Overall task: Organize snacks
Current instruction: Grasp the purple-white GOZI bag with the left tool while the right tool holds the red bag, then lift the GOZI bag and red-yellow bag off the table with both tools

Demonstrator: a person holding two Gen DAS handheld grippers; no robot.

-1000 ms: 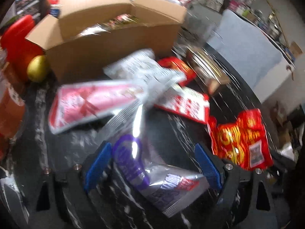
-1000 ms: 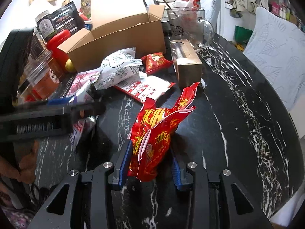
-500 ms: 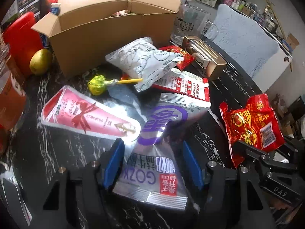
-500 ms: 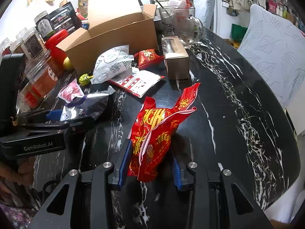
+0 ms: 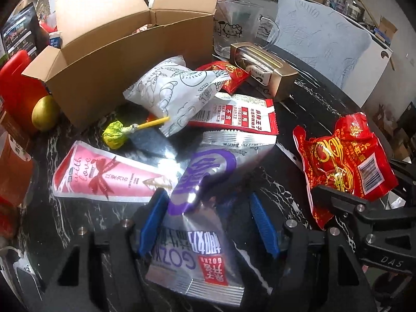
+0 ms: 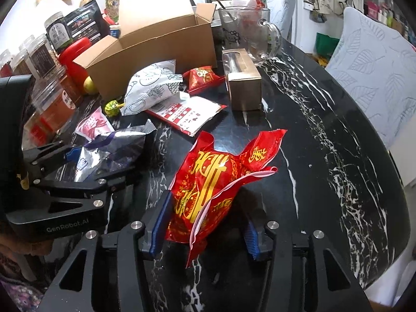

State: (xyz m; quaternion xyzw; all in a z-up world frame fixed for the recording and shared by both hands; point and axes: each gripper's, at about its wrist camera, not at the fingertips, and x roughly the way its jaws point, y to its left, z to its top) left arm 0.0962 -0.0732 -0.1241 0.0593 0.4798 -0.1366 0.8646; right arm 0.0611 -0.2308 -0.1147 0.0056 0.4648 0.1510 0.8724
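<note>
My left gripper is shut on a silver and purple snack bag, held just above the black marble table; the gripper and bag also show in the right wrist view. My right gripper is shut on a red and gold snack bag, which shows at the right of the left wrist view. An open cardboard box stands at the back, with some snacks inside. Loose on the table lie a pink pouch, a yellow-green lollipop, a white printed bag, a red and white packet and a small red packet.
A gold carton and a glass mug stand right of the box. Jars, a red container and a yellow fruit crowd the left side. The table's rounded edge runs along the right, by a pale cushioned chair.
My left gripper closed on the silver and purple bag and drew it back toward me, uncovering the lollipop. My right gripper still holds the red bag and has pulled back slightly.
</note>
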